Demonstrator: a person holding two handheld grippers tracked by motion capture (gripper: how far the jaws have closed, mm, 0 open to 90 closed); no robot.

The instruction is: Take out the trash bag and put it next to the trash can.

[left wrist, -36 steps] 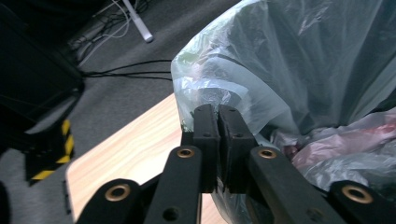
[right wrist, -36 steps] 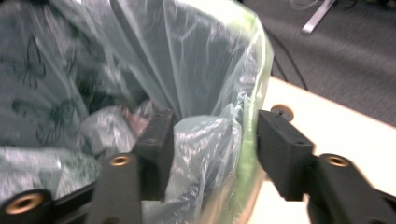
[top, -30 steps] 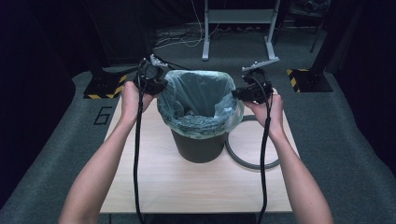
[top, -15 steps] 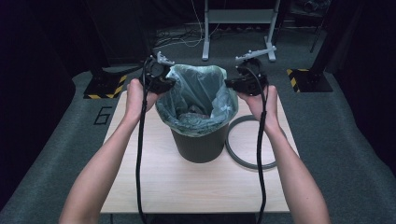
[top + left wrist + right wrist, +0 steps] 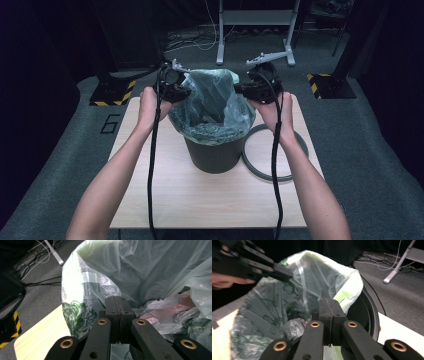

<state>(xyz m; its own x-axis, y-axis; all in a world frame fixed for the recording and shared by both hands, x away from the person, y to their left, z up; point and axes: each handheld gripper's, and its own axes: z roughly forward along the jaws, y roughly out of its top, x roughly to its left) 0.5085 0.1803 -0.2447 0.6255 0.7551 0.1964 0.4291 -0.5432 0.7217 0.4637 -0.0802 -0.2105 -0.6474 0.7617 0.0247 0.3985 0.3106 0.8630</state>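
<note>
So, had the bin [image 5: 212, 150] standing about mid-table [image 5: 165, 190] – dark, ribbed, lined with a pale green bag [image 5: 212, 107] printed with darker green leaf patterns. Used the bin as the reference for everything else.

Left gripper [image 5: 181, 92] sat at the bin's left rim, jaws pressed together on the bag's edge – in the left gripper view [image 5: 117, 305] pinched the plastic tight between the two black pads, with the film running up and away from the tips. Crumpled wrappers and bits of clear and pinkish plastic [image 5: 165, 312] lay inside the bin, just past that pinch.

Right gripper [image 5: 242, 90] was at the bin's right rim, also clamped shut on the liner – in the right gripper view [image 5: 329, 306] caught a fold of the bag between closed jaws, with the bin's black rim [image 5: 372, 315] curving just behind it. Saw the left gripper across the bin's mouth from there too, gripping the opposite edge.

Bag's top stood pulled up above the bin's rim between the two grips. Grey ring [image 5: 260, 172] lay flat on the table just right of the bin, touching or nearly touching its base – couldn't tell which.
</note>
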